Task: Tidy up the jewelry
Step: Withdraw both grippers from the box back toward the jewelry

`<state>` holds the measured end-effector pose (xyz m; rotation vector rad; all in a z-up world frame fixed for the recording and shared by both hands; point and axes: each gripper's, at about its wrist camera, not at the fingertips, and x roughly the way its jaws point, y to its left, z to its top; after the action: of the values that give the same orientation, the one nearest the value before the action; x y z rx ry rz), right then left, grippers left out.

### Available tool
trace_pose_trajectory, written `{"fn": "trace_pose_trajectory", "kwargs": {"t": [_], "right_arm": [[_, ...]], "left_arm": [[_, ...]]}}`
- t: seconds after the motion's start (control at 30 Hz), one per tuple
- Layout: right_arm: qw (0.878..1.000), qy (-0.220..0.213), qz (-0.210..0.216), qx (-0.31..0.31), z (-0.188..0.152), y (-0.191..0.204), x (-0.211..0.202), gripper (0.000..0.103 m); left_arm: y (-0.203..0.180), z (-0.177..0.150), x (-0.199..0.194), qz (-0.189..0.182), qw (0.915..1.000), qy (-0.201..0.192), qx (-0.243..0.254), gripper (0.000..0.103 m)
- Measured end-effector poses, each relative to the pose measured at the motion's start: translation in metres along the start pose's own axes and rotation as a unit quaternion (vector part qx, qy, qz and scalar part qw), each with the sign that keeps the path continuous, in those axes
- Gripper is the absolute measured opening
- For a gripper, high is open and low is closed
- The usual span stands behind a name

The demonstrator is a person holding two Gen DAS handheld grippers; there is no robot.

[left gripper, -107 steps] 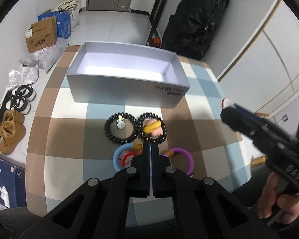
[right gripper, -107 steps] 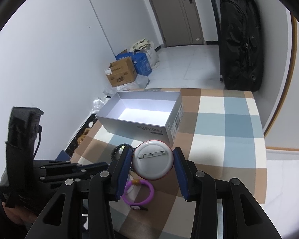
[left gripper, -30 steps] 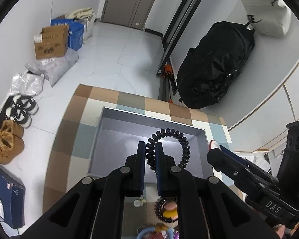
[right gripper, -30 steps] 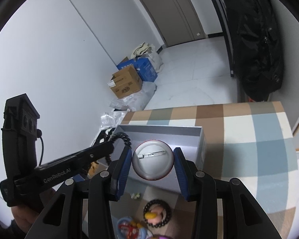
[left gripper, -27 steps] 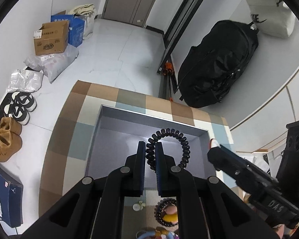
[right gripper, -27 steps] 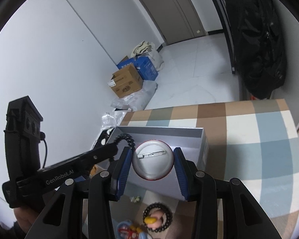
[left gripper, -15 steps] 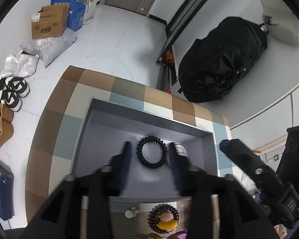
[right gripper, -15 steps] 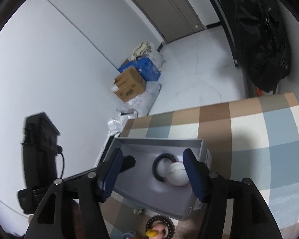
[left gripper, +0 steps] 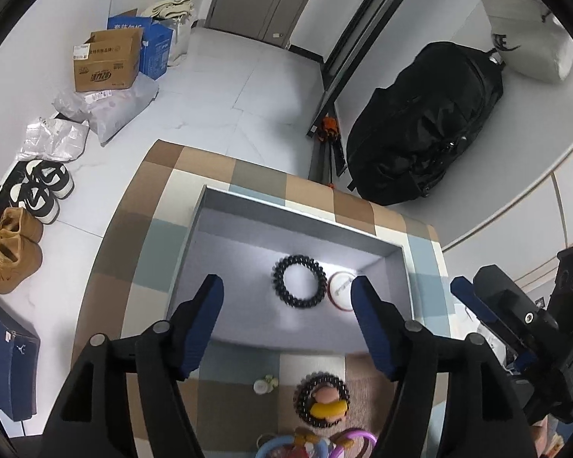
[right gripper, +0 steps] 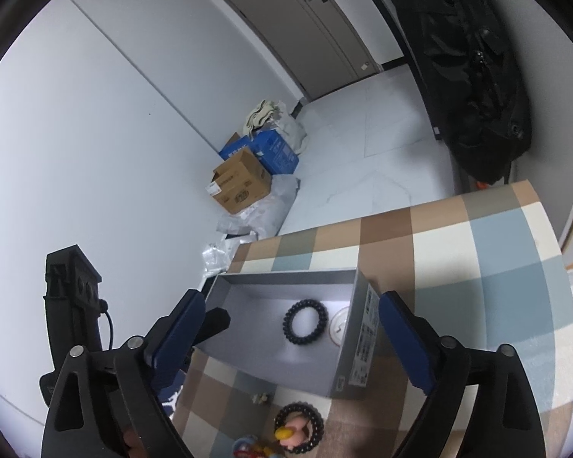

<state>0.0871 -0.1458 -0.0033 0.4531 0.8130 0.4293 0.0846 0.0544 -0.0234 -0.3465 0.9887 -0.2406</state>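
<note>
Both grippers, left gripper (left gripper: 286,320) and right gripper (right gripper: 288,337), spread wide; badge (left gripper: 340,291) half-hidden behind a finger.

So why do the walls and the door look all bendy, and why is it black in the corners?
Both wrist views use a fisheye lens: it curves straight lines and leaves a black ring at the edges. In the left wrist view, the door frame leans and the box floor has a bright glare patch by the black coil bracelet. In the right wrist view, the wall bows; nothing looks blurred.
</note>
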Motion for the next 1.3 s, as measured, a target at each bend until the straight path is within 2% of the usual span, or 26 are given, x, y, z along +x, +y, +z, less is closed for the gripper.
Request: {"fn": "trace_pose_trajectory", "kwargs": {"t": [0.17, 0.37, 0.47, 0.77, 0.9, 0.93, 1.03, 1.17, 1.3], "right_arm": [[1.0, -0.009, -0.007, -0.015, -0.009, 0.005, -0.014, 0.1], [0.999, -0.011, -0.014, -0.027, -0.02, 0.011, -0.029, 0.102], [0.999, -0.009, -0.022, -0.04, -0.027, 0.014, -0.036, 0.103], [0.996, 0.05, -0.037, -0.069, -0.067, 0.021, -0.034, 0.103], [0.991, 0.079, -0.033, -0.103, -0.085, 0.034, -0.028, 0.103], [0.989, 0.083, -0.033, -0.114, -0.089, 0.038, -0.027, 0.101], [0.979, 0.104, -0.032, -0.17, -0.105, 0.056, -0.022, 0.085], [0.969, 0.131, -0.029, -0.207, -0.123, 0.068, -0.009, 0.067], [0.962, 0.148, -0.036, -0.225, -0.135, 0.073, 0.004, 0.058]], "left_arm": [[-0.007, -0.01, -0.011, 0.007, 0.9995, -0.016, 0.027, 0.07], [-0.012, -0.024, -0.026, 0.005, 0.9983, -0.034, 0.047, 0.081], [-0.011, -0.03, -0.03, 0.015, 0.9978, -0.039, 0.051, 0.082], [0.019, -0.046, -0.035, 0.025, 0.999, -0.035, -0.011, 0.083], [0.028, -0.049, -0.037, 0.032, 0.9985, -0.031, -0.031, 0.085], [0.03, -0.049, -0.038, 0.035, 0.9983, -0.032, -0.034, 0.085], [0.034, -0.051, -0.042, 0.042, 0.9977, -0.037, -0.038, 0.086], [0.043, -0.053, -0.047, 0.044, 0.9971, -0.04, -0.048, 0.086], [0.049, -0.053, -0.05, 0.041, 0.9967, -0.04, -0.058, 0.086]]}}
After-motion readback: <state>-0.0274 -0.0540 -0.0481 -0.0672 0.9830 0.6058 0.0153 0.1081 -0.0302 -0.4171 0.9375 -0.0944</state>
